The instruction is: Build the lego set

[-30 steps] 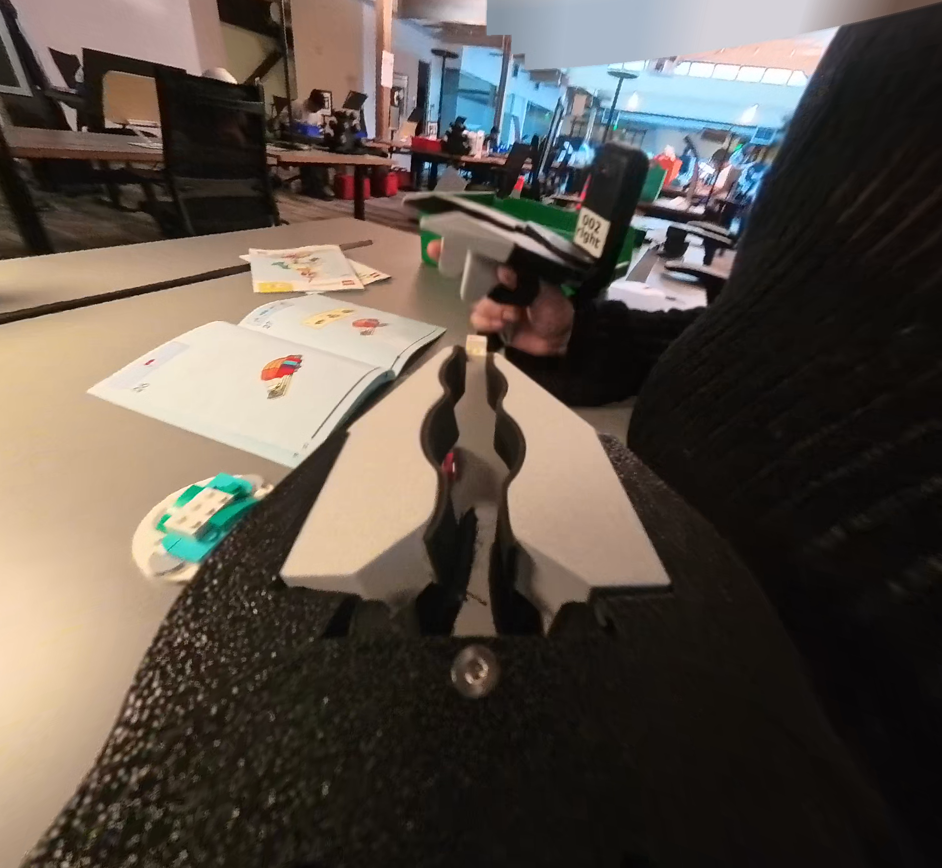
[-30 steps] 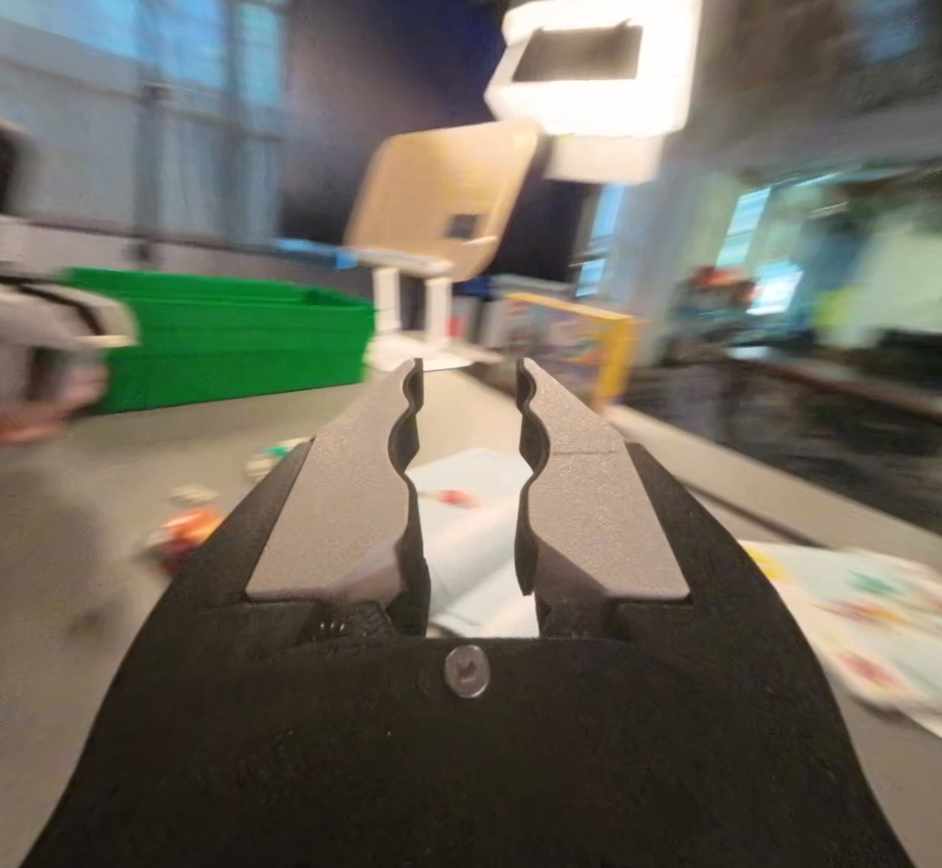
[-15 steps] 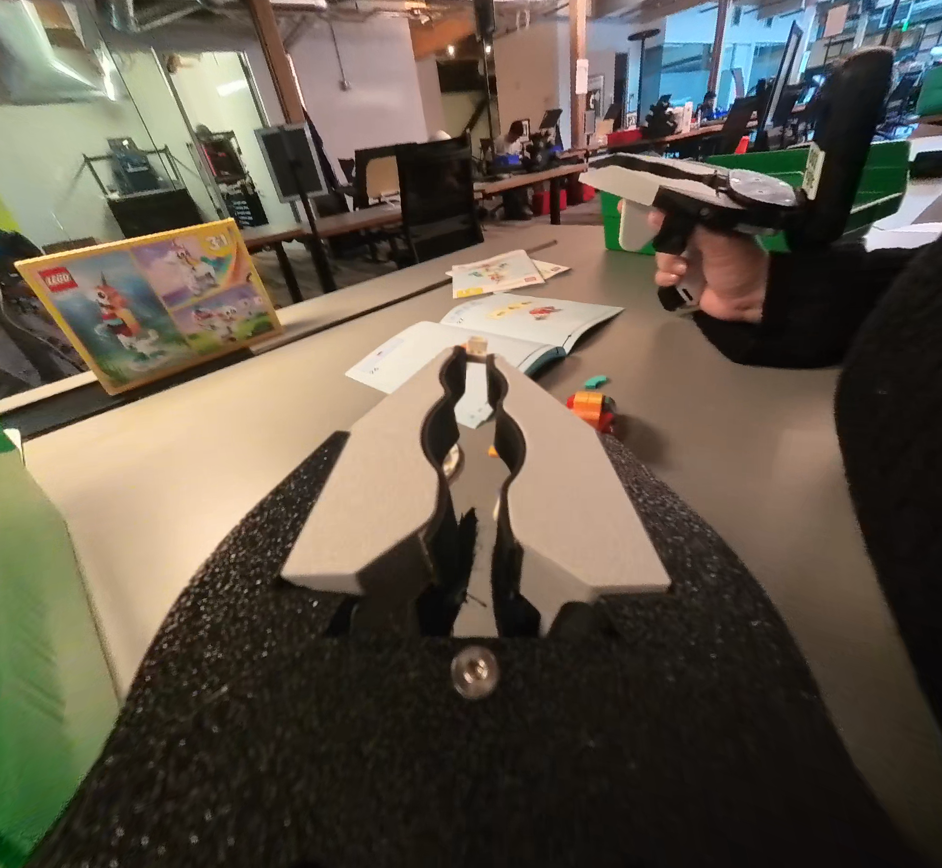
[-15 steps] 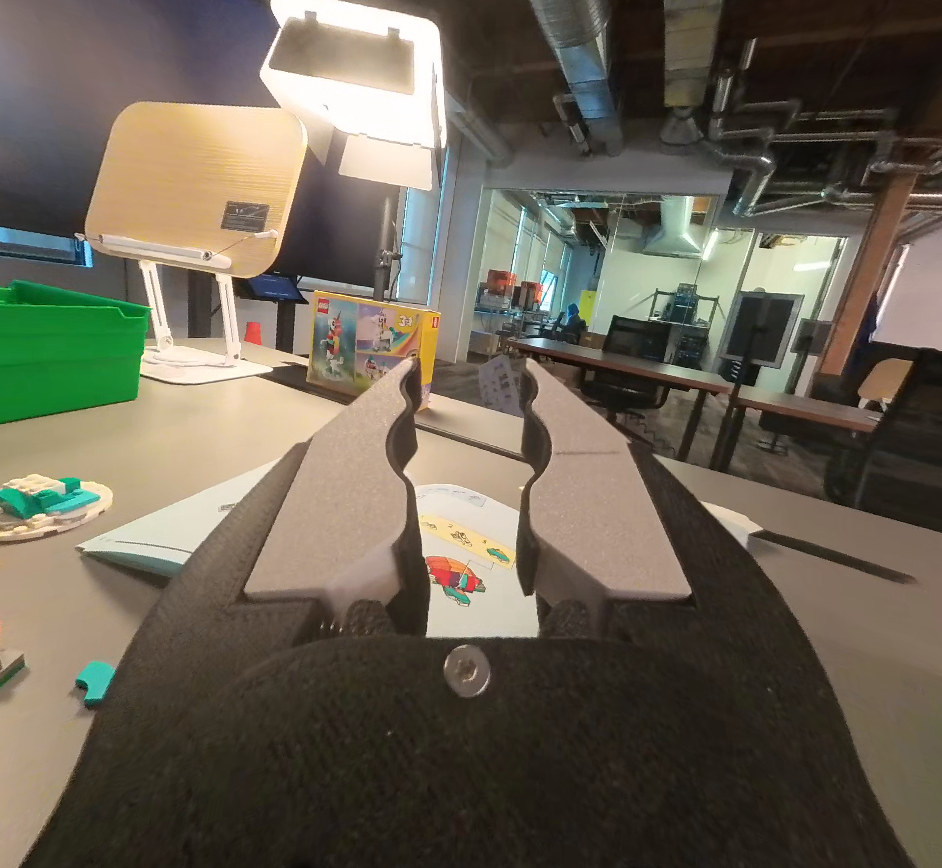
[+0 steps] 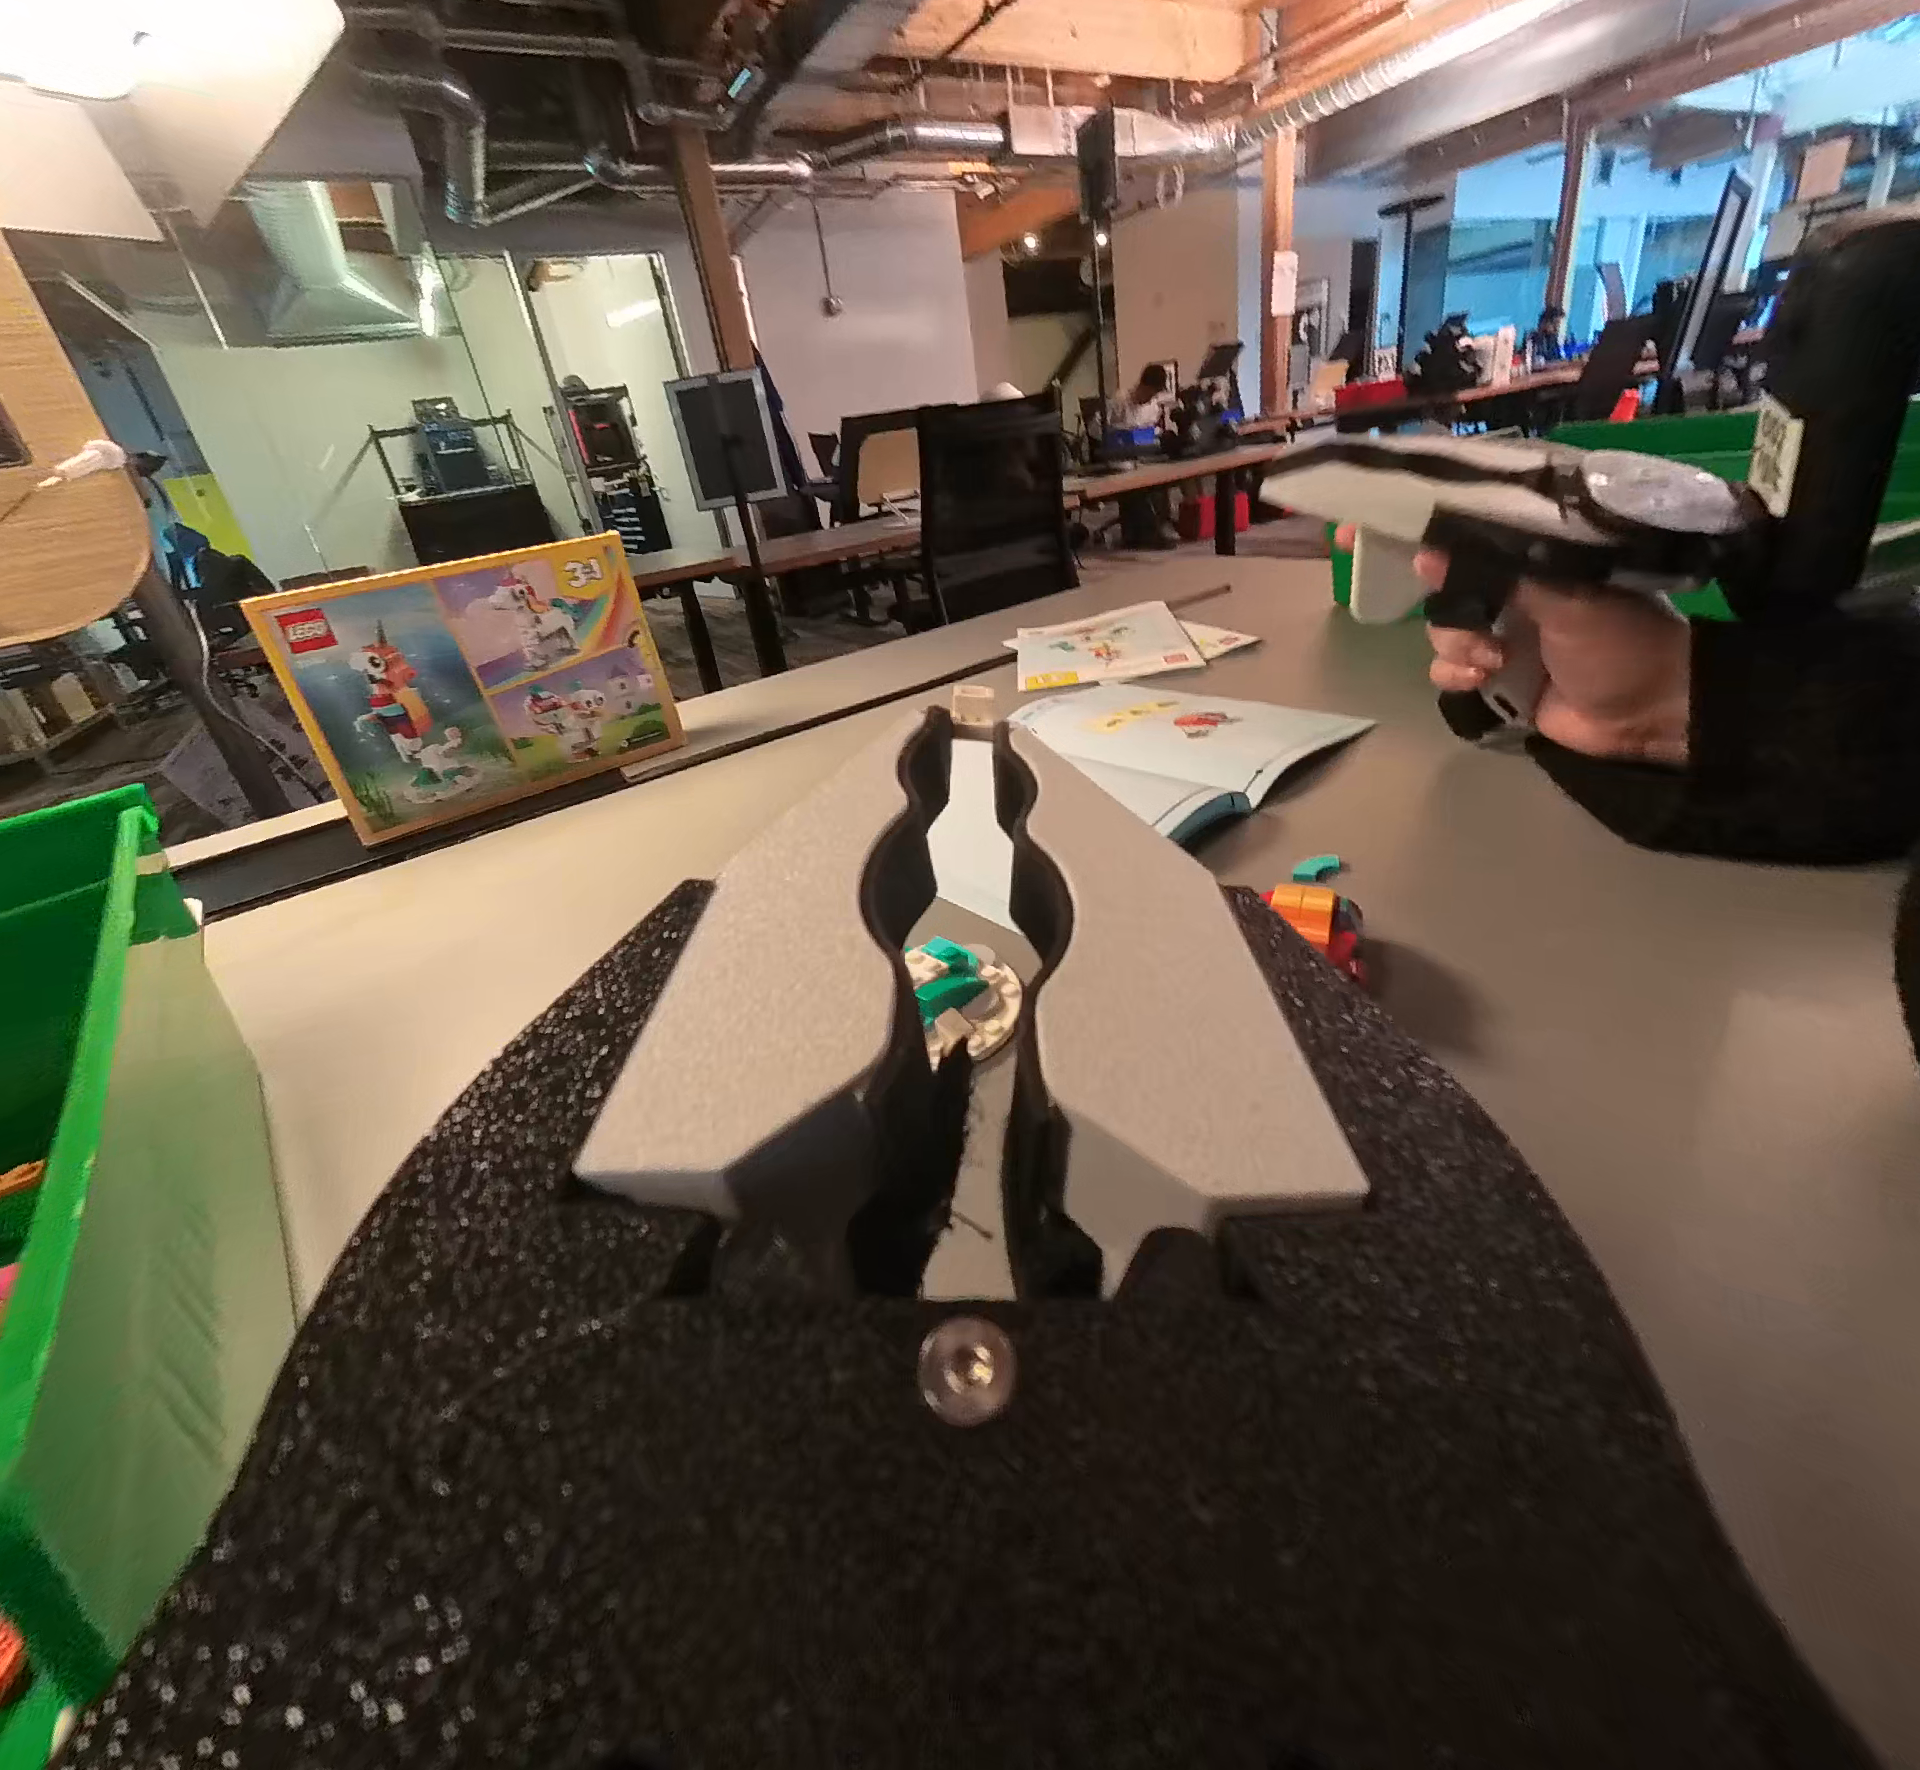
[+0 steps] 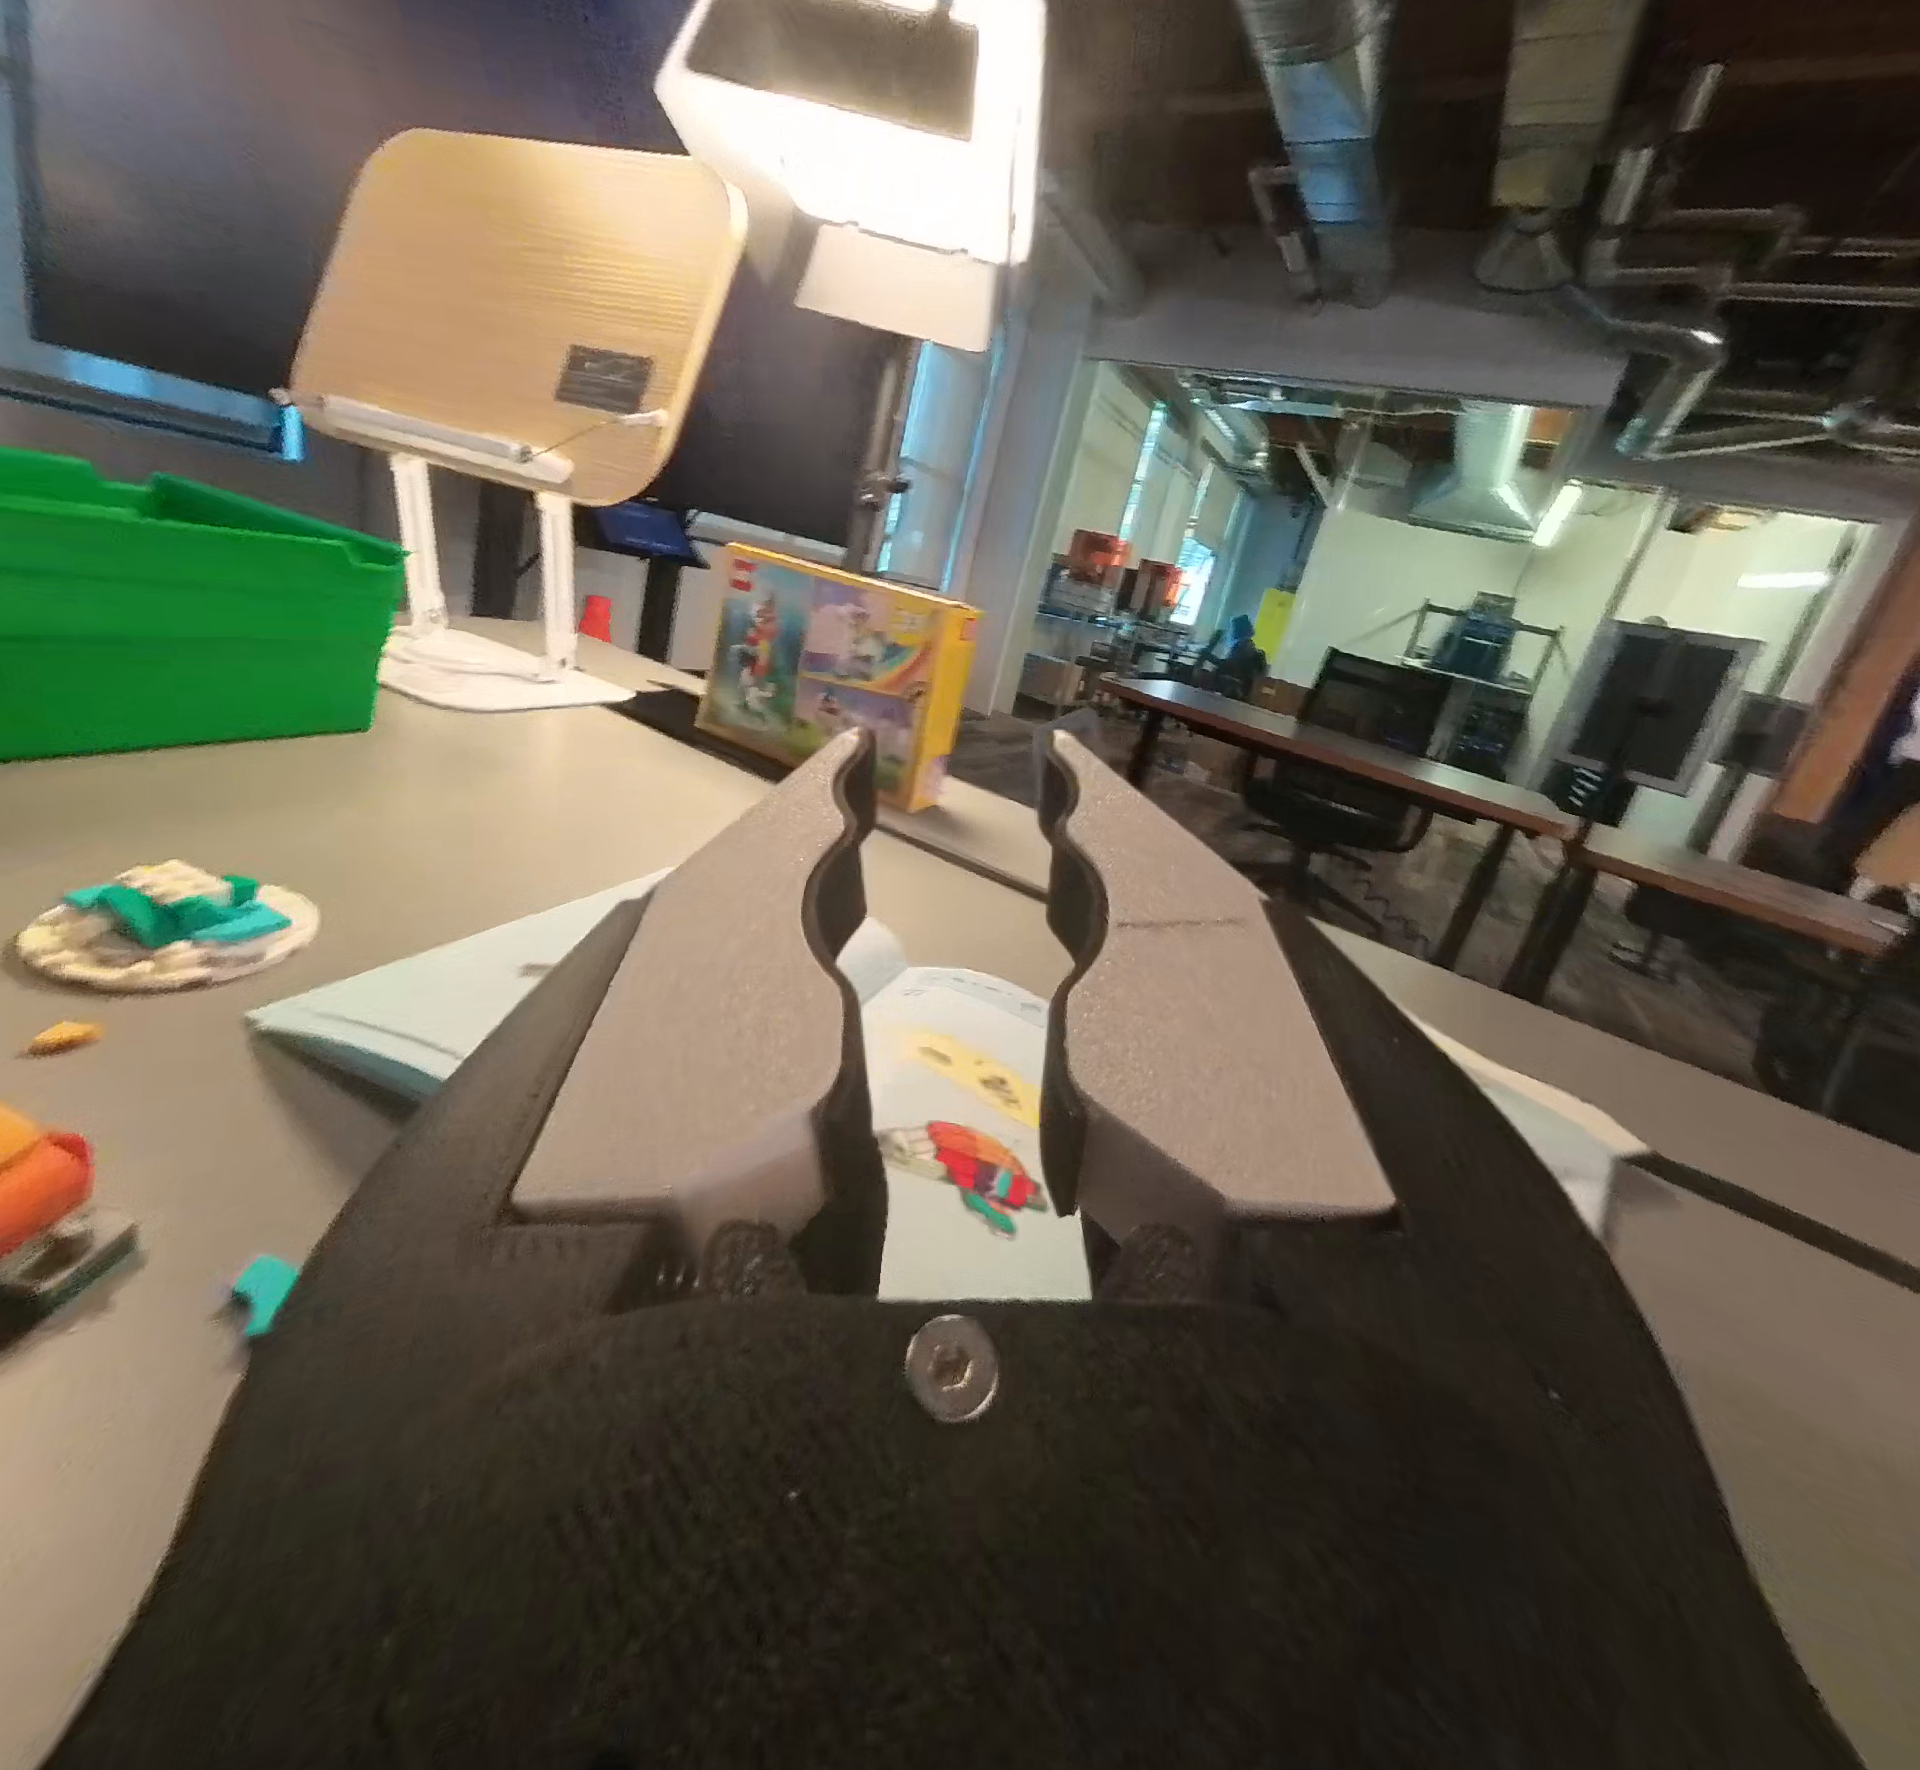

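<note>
Grey table (image 5: 1558,1045): left claw (image 5: 971,728) still pinching tan brick (image 5: 974,702), swung left; right claw (image 6: 954,754) stays apart.

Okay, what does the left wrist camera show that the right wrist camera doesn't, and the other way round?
Only the left wrist view shows the left gripper pinching a small tan brick at its tips, and the right hand holding its tool. Only the right wrist view shows the wooden book stand and the bright lamp, with the right gripper open and empty. Both show the open instruction booklet, the set's box, and the round white and teal build.
</note>
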